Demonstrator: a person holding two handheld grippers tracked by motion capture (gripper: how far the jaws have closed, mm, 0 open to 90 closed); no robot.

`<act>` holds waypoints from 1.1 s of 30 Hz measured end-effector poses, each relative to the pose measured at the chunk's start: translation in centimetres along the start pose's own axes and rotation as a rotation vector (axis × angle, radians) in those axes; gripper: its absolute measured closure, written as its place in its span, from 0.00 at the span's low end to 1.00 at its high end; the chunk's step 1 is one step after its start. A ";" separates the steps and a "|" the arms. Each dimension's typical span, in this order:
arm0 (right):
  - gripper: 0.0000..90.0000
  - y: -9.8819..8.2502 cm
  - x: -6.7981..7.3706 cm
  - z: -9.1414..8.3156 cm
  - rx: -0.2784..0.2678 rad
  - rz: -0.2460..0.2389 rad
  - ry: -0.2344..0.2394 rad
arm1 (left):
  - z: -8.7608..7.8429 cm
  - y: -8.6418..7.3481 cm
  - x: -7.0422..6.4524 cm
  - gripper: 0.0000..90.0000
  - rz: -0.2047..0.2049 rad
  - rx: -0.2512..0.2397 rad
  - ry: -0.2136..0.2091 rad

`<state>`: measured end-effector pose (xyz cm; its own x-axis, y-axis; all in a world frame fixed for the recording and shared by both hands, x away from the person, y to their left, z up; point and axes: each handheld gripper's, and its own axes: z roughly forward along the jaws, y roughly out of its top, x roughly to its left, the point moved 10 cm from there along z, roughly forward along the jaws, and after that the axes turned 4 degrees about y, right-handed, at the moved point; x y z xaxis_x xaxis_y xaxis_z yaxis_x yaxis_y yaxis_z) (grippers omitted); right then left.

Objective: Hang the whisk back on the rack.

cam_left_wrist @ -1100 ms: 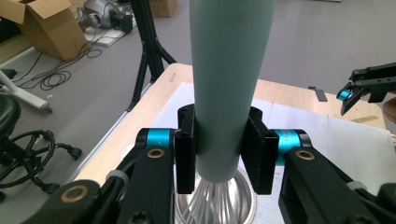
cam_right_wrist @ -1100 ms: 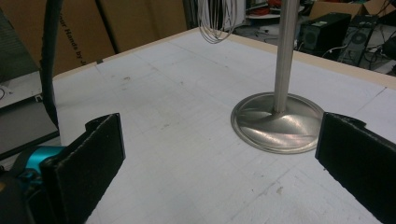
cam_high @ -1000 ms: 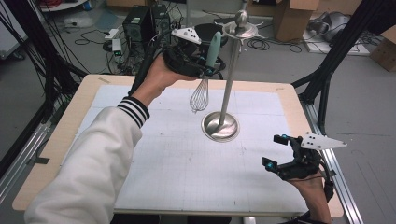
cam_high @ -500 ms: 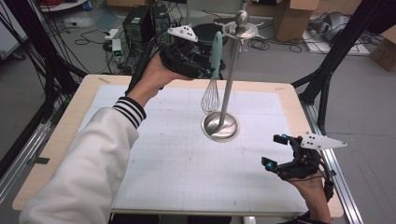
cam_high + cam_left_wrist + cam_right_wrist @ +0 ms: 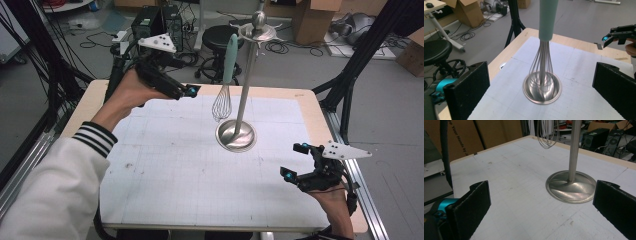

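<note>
Meanwhile, the left gripper (image 5: 187, 91) hung above the table's (image 5: 165, 165) far left, its jaws having just been opening, now wide apart with nothing between them. Just to its right, clear of the jaws, the whisk (image 5: 226, 75) hung on the steel stand (image 5: 245, 90), wires down over the base. Well apart at the near right, the right gripper (image 5: 295, 161) rested with jaws spread and empty.

The left gripper (image 5: 192, 91) is held high over the far left part of the surface (image 5: 175, 170), on an outstretched forearm in a white sleeve with a striped cuff; its jaws have just been opening and stand wide, with nothing between them. The right gripper (image 5: 295, 161) hovers low near the surface's near right corner, jaws spread apart and empty.
</note>
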<state>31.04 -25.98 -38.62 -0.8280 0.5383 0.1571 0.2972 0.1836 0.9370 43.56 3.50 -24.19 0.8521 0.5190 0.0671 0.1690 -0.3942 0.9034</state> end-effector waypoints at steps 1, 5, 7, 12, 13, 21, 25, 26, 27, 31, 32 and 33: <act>0.00 0.0 0.0 0.0 -0.002 0.002 0.003 | 0.0 0.0 0.0 0.02 0.000 0.000 0.000; 0.00 0.1 0.1 -0.1 -0.015 0.008 0.008 | -2.2 -2.6 0.1 0.02 -0.001 -0.004 0.009; 0.00 0.2 0.0 -0.2 -0.019 0.008 0.005 | -3.2 -3.5 0.0 0.02 0.000 -0.018 0.015; 0.00 0.3 0.1 -0.4 -0.025 0.011 0.000 | -5.8 -5.8 -0.3 0.02 -0.011 -0.061 0.038; 0.00 0.3 0.1 -0.4 -0.025 0.011 0.000 | -5.8 -5.8 -0.3 0.02 -0.011 -0.061 0.038; 0.00 0.4 0.0 -0.8 -0.032 0.013 -0.018 | -9.4 -10.7 -1.8 0.02 -0.022 -0.123 0.084; 0.00 0.4 0.0 -0.8 -0.035 0.015 -0.024 | -10.3 -13.0 -2.3 0.02 -0.034 -0.114 0.084; 0.00 0.4 0.0 -0.8 -0.035 0.015 -0.024 | -10.4 -13.5 -2.3 0.02 -0.040 -0.116 0.087; 0.00 0.5 0.0 -0.7 -0.035 0.012 -0.023 | -11.0 -14.9 -2.4 0.02 -0.059 -0.122 0.092; 0.00 0.5 0.1 -0.5 -0.033 0.007 -0.021 | -11.6 -16.3 -2.7 0.02 -0.078 -0.139 0.099; 0.00 0.5 0.1 -0.5 -0.032 0.008 -0.023 | -12.0 -16.8 -2.9 0.02 -0.084 -0.152 0.105; 0.00 0.5 0.1 -0.5 -0.032 0.010 -0.024 | -12.3 -17.3 -3.0 0.02 -0.084 -0.158 0.108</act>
<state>30.90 -26.22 -37.98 -0.8133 0.5595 0.1597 0.2901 0.1519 0.9449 32.02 18.04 -34.80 0.7789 0.6266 0.0259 0.1501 -0.2264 0.9624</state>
